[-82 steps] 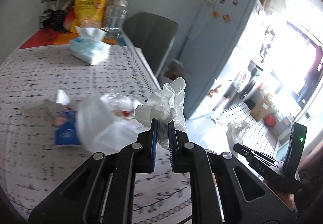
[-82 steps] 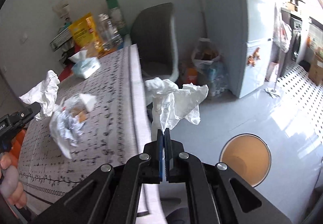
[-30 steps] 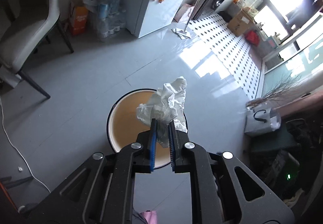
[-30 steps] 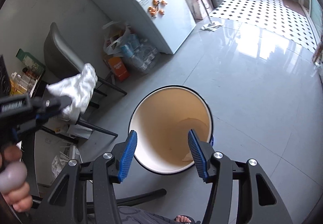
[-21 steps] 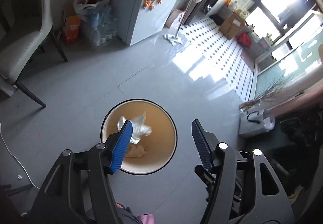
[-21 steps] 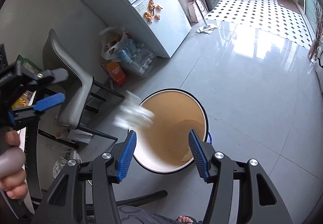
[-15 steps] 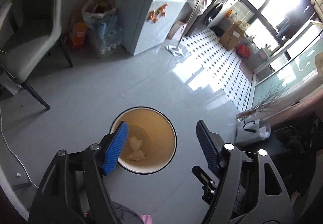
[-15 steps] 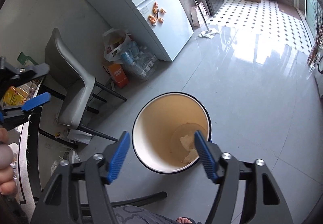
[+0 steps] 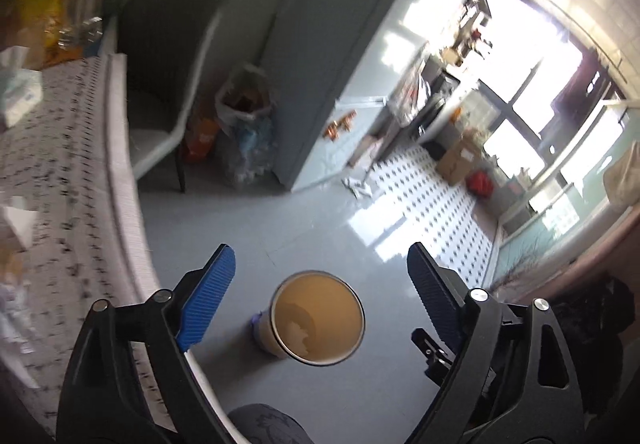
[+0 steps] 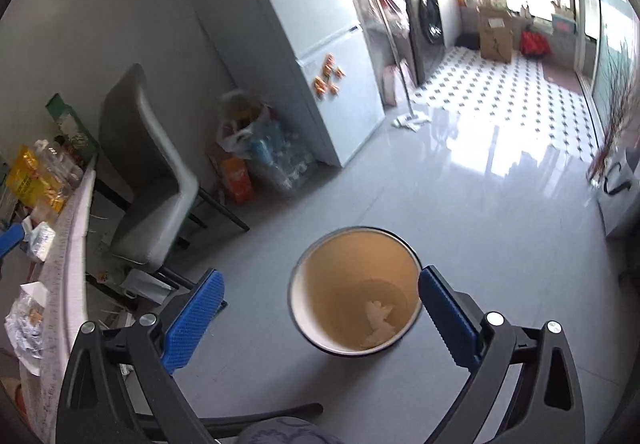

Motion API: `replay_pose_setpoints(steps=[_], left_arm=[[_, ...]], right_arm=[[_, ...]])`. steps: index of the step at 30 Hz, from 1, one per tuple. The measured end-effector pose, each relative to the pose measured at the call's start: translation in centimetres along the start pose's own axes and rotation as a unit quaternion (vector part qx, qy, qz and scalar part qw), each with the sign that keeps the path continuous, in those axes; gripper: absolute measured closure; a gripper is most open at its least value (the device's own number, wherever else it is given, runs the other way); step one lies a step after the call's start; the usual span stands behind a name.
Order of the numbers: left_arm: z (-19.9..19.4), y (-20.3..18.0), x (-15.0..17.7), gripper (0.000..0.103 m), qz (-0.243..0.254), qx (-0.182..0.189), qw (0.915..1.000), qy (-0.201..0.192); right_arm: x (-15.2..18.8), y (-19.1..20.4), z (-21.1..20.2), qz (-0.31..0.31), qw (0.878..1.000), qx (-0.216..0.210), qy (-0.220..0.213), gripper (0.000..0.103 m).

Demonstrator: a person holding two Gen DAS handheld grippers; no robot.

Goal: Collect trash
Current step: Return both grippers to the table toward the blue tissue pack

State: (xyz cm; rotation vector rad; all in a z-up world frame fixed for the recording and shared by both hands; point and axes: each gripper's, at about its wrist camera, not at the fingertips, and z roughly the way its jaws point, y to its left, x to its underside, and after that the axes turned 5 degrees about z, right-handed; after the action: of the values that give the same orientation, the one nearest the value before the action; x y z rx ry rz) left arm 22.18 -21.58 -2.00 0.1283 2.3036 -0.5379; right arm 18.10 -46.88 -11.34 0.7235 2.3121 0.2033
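Note:
A round bin with a tan inside stands on the grey floor below both grippers. White crumpled tissues lie at its bottom. My left gripper is open and empty, up beside the table edge. My right gripper is open and empty above the bin. More crumpled wrappers lie on the patterned table at the left.
A grey chair stands by the table's far end. Bags and bottles sit against a pale fridge. A tissue pack lies on the table. A mop leans near the tiled area.
Both grippers opened and let their tissues fall into the bin. The left gripper has since swung up and left, so the table is back in its view.

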Motion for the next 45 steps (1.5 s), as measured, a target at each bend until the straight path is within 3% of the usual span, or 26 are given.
replay_pose_setpoints(steps=[5, 11, 19, 24, 31, 35, 40, 45], left_arm=[[-5.5, 2.7, 0.4, 0.006, -0.003, -0.024, 0.9976, -0.066], [-10.6, 6.0, 1.1, 0.006, -0.013, -0.05, 0.9917, -0.118], [-16.1, 9.7, 2.2, 0.006, -0.007, -0.118, 0.9763, -0.182], [-18.8, 12.6, 3.8, 0.006, -0.025, -0.168, 0.962, -0.214], [-21.5, 16.2, 6.5, 0.006, -0.028, -0.219, 0.949, -0.225], [-22.3, 18.2, 7.9, 0.006, -0.044, -0.228, 0.9488, -0.214], [-22.8, 20.8, 9.4, 0.006, -0.048, -0.22, 0.9576, -0.18], [-22.8, 24.3, 10.7, 0.006, -0.102, -0.195, 0.9642, -0.148]], right_arm=[[0.1, 4.3, -2.8, -0.019, 0.999, -0.047, -0.014, 0.008], [1.5, 9.7, -5.8, -0.068, 0.995, -0.063, -0.043, 0.008], [3.1, 15.0, -8.8, -0.091, 0.988, -0.109, -0.052, 0.008], [4.0, 18.9, -9.8, -0.145, 0.985, -0.079, -0.057, 0.008], [5.5, 23.1, -10.8, -0.19, 0.974, -0.106, -0.064, 0.008], [6.9, 25.3, -10.7, -0.211, 0.968, -0.129, -0.051, 0.008], [8.8, 27.9, -10.8, -0.249, 0.956, -0.151, -0.038, 0.008], [10.7, 30.6, -10.9, -0.287, 0.937, -0.199, -0.014, 0.008]])
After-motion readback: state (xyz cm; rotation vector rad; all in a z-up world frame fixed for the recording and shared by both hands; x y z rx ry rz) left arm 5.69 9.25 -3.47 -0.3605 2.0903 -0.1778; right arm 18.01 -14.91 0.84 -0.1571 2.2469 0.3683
